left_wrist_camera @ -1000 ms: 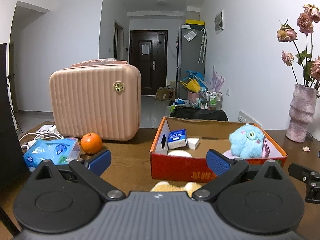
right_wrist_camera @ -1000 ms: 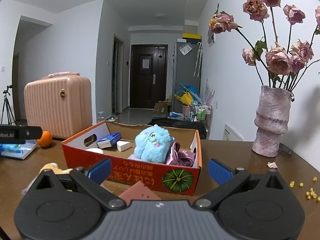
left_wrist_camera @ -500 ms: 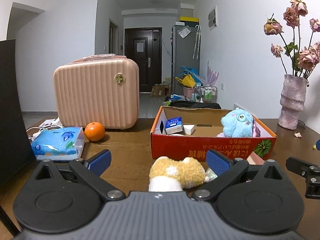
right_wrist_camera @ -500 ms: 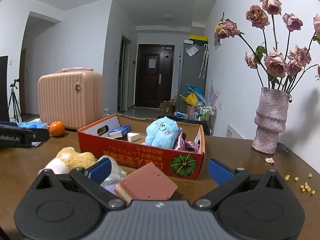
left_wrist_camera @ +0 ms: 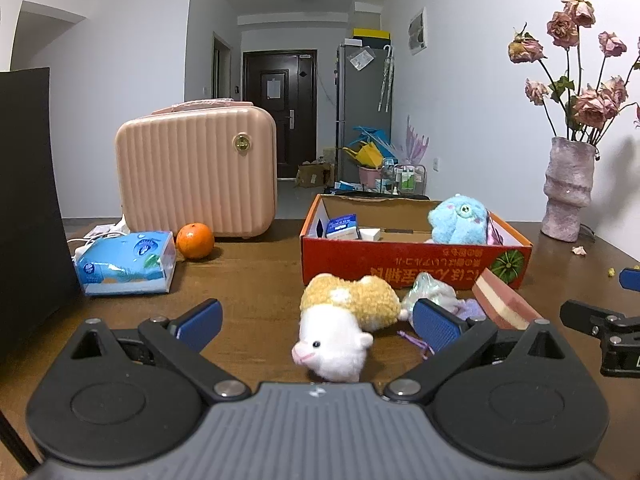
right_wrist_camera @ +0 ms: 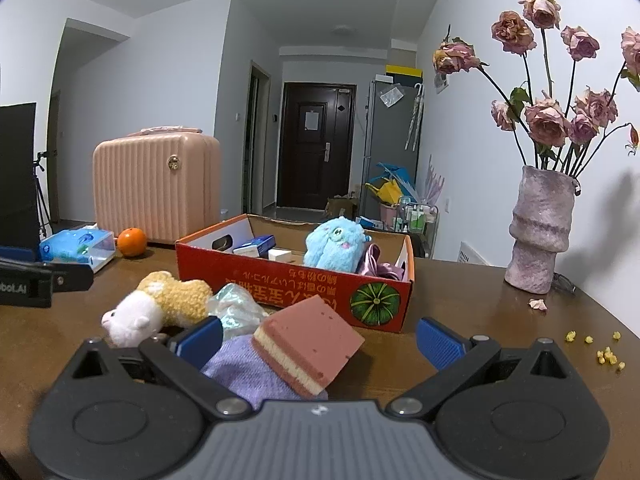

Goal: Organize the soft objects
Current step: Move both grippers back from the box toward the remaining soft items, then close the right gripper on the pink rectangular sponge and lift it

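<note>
L gripper [left_wrist_camera: 316, 322] wide open, empty; plush alpaca [left_wrist_camera: 346, 326] lies on table betw its fingers, near red box [left_wrist_camera: 400, 266]. R gripper [right_wrist_camera: 320, 340] wide open, empty; sponge [right_wrist_camera: 310, 342] on purple cloth [right_wrist_camera: 248, 368] betw its fingers.

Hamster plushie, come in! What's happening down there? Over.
Both claws open, left claw and right claw empty. Hamster plushie lying on table between left claw's fingers, outside cardboard box. Sponge and purple cloth beside it.

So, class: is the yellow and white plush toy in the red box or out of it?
Out. The plush toy lies on its side on the table, in front of the red box.
</note>
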`<state>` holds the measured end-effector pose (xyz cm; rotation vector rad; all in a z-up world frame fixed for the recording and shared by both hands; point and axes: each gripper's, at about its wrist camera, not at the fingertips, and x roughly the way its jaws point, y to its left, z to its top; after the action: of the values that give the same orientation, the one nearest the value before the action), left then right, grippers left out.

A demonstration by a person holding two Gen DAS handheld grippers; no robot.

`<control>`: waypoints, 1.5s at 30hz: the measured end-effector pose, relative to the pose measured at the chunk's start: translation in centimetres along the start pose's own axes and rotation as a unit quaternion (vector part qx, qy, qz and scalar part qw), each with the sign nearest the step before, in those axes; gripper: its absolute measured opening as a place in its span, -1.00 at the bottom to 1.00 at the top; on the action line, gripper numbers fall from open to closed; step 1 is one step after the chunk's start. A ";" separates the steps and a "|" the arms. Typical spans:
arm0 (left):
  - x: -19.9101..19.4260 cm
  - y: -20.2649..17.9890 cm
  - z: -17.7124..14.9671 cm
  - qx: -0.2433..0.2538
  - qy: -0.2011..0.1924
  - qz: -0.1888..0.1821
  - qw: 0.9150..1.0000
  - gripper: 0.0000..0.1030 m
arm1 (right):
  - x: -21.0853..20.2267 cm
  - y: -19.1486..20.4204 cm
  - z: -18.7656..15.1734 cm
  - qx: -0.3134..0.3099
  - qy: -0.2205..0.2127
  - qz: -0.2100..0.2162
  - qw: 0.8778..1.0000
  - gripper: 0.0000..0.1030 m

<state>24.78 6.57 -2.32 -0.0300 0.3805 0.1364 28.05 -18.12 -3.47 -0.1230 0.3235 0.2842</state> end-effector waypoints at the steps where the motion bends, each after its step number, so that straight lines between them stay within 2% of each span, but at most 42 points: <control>1: -0.2 0.0 -0.1 0.000 0.001 -0.001 1.000 1.00 | -0.2 0.1 -0.1 0.000 0.001 0.000 1.000 1.00; 11: -1.3 0.5 -0.9 -0.003 0.002 -0.009 1.000 1.00 | -1.0 0.9 -1.1 -0.006 0.010 0.000 1.000 1.00; 26: 0.3 0.9 -1.1 -0.010 0.028 -0.002 1.000 1.00 | 0.1 1.0 -1.7 -0.006 0.028 0.001 1.000 1.00; 37: 2.2 1.7 -0.7 -0.020 0.036 0.016 0.999 1.00 | 4.2 1.5 -1.0 0.019 0.039 -0.013 0.999 1.00; 45: 4.2 2.5 -0.7 -0.031 0.061 0.024 0.997 1.00 | 7.9 1.1 -0.2 0.076 0.069 -0.039 0.994 1.00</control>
<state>28.06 9.56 -4.56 -0.0906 0.4984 0.1940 34.87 -15.07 -6.32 -0.0054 0.4752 0.1726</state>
